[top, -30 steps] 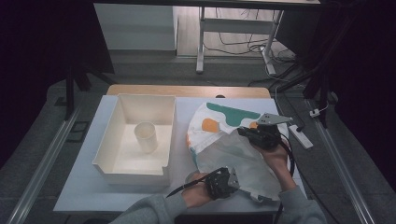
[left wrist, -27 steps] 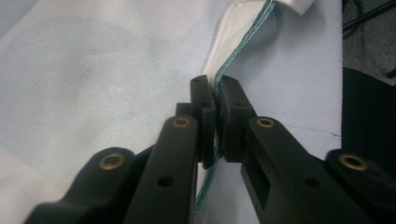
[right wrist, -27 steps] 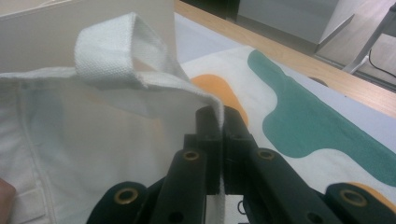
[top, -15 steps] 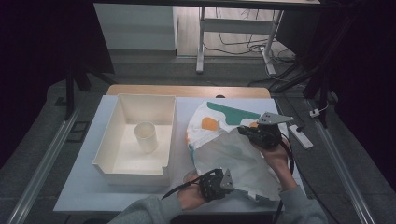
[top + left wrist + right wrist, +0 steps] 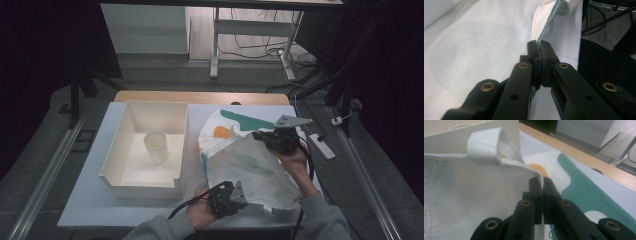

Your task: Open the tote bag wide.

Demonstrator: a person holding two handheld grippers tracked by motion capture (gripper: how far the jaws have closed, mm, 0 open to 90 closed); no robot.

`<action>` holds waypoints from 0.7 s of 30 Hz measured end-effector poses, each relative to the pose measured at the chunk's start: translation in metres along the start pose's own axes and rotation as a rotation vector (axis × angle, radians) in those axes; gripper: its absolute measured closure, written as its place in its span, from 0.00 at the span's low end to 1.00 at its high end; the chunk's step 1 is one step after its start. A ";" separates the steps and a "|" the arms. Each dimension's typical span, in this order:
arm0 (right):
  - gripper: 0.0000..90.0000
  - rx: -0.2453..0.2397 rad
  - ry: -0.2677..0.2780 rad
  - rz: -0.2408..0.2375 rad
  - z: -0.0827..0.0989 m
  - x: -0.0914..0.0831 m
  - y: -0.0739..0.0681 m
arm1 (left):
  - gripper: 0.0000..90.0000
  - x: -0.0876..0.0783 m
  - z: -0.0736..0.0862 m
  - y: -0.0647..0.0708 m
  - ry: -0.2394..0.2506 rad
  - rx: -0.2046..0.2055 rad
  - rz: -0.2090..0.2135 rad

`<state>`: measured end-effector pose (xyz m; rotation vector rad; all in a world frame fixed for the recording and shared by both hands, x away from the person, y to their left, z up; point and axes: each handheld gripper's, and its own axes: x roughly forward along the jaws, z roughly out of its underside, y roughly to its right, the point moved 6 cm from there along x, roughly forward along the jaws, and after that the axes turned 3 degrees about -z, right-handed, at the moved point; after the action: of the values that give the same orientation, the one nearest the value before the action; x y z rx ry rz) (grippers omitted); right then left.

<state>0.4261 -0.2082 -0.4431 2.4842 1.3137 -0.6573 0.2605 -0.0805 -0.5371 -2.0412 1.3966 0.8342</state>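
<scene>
Nearest the person, at the front edge of the white table (image 5: 85, 210), the left gripper (image 5: 226, 196) has its jaws pressed together on the near hem of the white fabric bag (image 5: 250, 167); in the left gripper view the teal-stitched edge of the bag (image 5: 499, 37) runs straight down between the two black pads of the left gripper (image 5: 540, 58). A cable trails from this gripper toward the grey sleeve (image 5: 160, 230) at the bottom of the high view.

The bag lies spread over the right half of the table, partly lifted, with teal and orange shapes printed on the lower layer toward its far end.

Farther back, the right gripper (image 5: 270, 138) pinches the bag's upper rim. In the right gripper view its jaws (image 5: 541, 183) are closed on the white seam just beside a woven handle loop (image 5: 490, 147), and the printed layer lies flat beneath.

To the left of the bag stands a cream open-topped box (image 5: 127, 150), its side wall touching the fabric. An upright pale cup (image 5: 156, 146) stands inside it.

Beyond the table's wooden far edge are a white table frame (image 5: 216, 45) and floor cables (image 5: 255, 47).
</scene>
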 end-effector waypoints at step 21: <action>0.97 -0.012 -0.038 0.107 -0.018 0.023 0.025 | 0.98 -0.064 0.009 0.010 0.108 -0.005 0.019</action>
<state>0.4634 -0.1981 -0.4384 2.4996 1.1585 -0.6652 0.2316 -0.0376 -0.4972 -2.1079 1.4757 0.7458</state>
